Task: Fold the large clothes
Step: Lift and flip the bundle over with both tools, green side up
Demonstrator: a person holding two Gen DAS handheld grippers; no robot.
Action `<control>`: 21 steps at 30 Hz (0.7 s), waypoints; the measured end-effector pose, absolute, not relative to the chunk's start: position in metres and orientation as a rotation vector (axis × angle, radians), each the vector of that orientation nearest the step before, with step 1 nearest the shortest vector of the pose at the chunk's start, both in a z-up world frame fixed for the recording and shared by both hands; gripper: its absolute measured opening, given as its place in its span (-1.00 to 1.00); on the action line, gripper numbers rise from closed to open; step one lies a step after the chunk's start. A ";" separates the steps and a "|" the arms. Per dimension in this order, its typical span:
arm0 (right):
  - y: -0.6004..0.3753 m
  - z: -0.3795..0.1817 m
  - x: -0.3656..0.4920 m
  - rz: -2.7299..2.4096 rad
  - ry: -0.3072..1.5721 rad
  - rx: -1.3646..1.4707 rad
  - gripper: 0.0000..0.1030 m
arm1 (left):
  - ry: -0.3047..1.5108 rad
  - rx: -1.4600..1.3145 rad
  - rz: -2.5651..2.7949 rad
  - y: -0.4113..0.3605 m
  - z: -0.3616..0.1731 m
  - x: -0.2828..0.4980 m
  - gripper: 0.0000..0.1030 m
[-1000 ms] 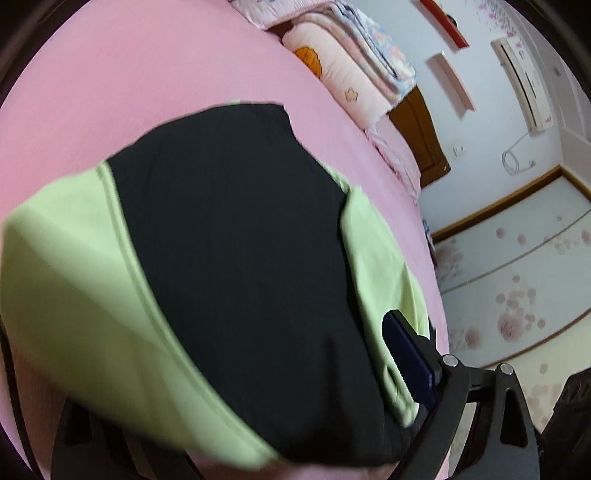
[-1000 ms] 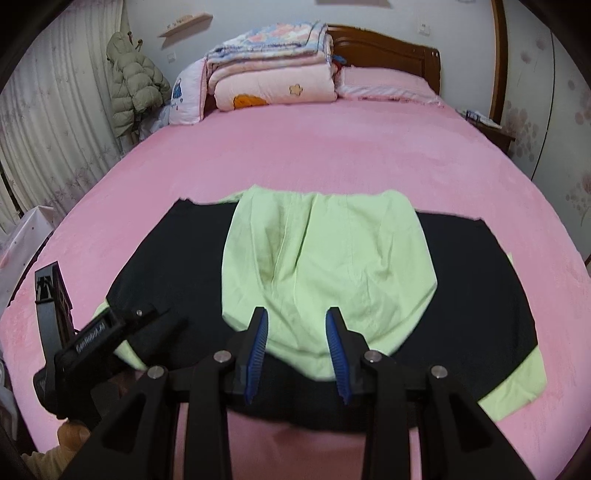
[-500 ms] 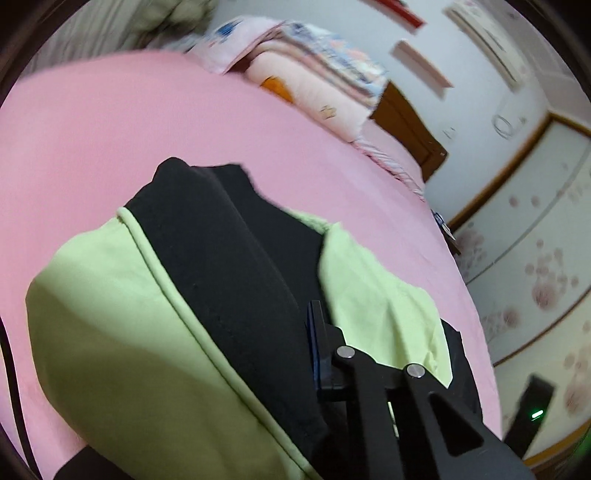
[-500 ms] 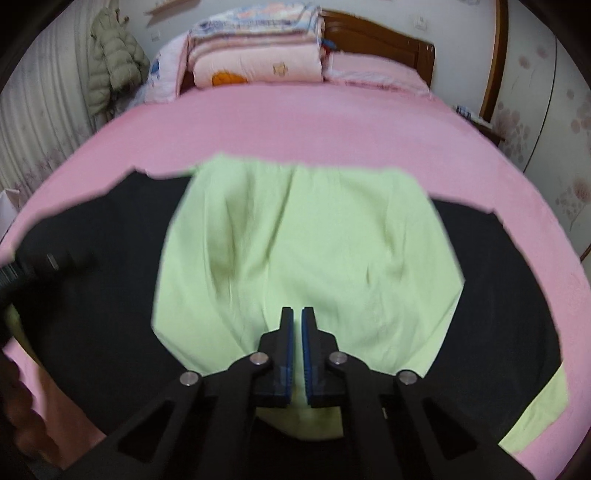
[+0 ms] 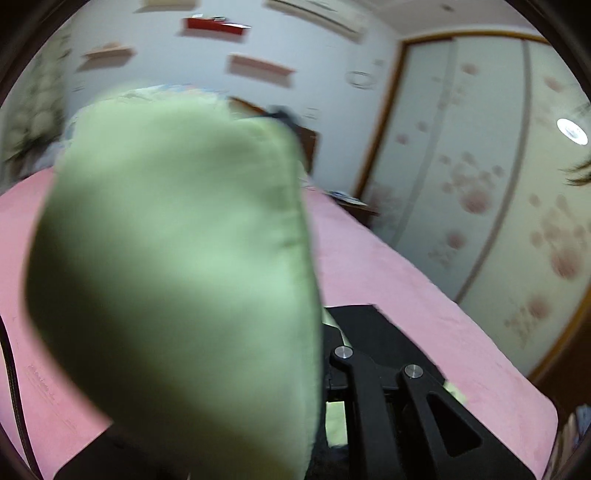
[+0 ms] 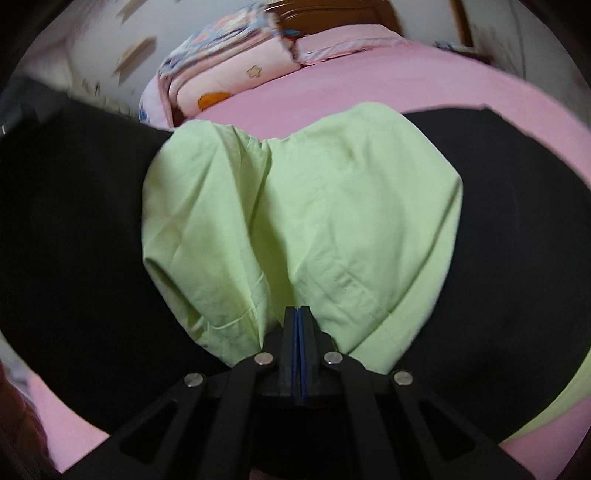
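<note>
Blurred green sleeve [image 5: 177,266] hiding left gripper [image 5: 325,369] fingers, bed [image 5: 406,280] behind

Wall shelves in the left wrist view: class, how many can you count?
3: a red shelf near the top, a pale one at left, another lower right. Blur may hide more.

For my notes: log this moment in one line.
left gripper: shut on garment, lifted | right gripper: shut on garment | bed: pink sheet
</note>
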State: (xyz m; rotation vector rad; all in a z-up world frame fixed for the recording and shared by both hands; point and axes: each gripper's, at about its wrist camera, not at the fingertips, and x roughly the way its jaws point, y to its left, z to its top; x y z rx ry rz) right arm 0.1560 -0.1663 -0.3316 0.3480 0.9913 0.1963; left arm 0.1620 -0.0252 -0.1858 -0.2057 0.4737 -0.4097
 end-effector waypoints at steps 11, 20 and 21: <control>-0.244 -0.326 0.087 0.121 0.960 0.692 -1.00 | 0.656 0.021 -0.634 -0.161 -0.223 0.192 -0.89; -0.311 -0.313 0.035 -0.125 1.058 0.583 -0.96 | 0.867 0.221 -0.615 -0.212 -0.290 0.196 -0.81; -0.316 -0.311 0.035 -0.145 1.059 0.581 -0.96 | 0.876 0.234 -0.611 -0.214 -0.293 0.197 -0.79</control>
